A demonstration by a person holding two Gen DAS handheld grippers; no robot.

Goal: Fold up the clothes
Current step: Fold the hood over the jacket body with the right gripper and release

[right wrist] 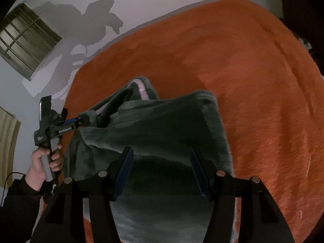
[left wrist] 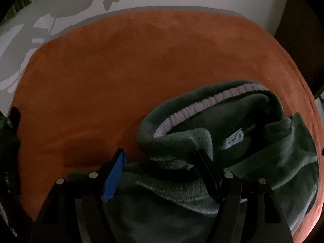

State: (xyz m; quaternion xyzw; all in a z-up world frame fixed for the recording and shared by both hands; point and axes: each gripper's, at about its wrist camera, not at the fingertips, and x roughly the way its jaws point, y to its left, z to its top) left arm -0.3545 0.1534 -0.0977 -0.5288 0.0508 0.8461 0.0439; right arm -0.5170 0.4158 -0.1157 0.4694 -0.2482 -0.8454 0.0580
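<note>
While the dark green fleece garment (right wrist: 154, 125) lies bunched on the orange blanket (right wrist: 253, 81) that covers the bed, both claws sit over it, one at each side. Its gathered waistband, lined with a pale lilac elastic (left wrist: 204, 103), curls open toward the far edge, and a small white label (left wrist: 235, 138) shows inside, so the piece is probably a pair of soft trousers, not yet laid flat.

The left claw (left wrist: 164, 174) points steeply down at the waistband end. Its jaws stand fairly wide, with a thick roll of fleece between them; the blue pad (left wrist: 114, 174) on one finger appears clear of the cloth, so this looks like a let-go or a fresh approach, not a grip. Placing it at the waistband makes sense, since that edge gives a firm line to pull straight.

The right claw (right wrist: 162, 172) also tilts downward, over the broad smooth panel of the garment. Its jaws are about half open with cloth lying beneath and between them, and I cannot tell whether the pads press on it.

In the right wrist view a person's hand (right wrist: 43, 162) in a dark sleeve (right wrist: 18, 202) wraps the handle of the left claw, wrist held low and tool aimed in at the fabric's corner.
</note>
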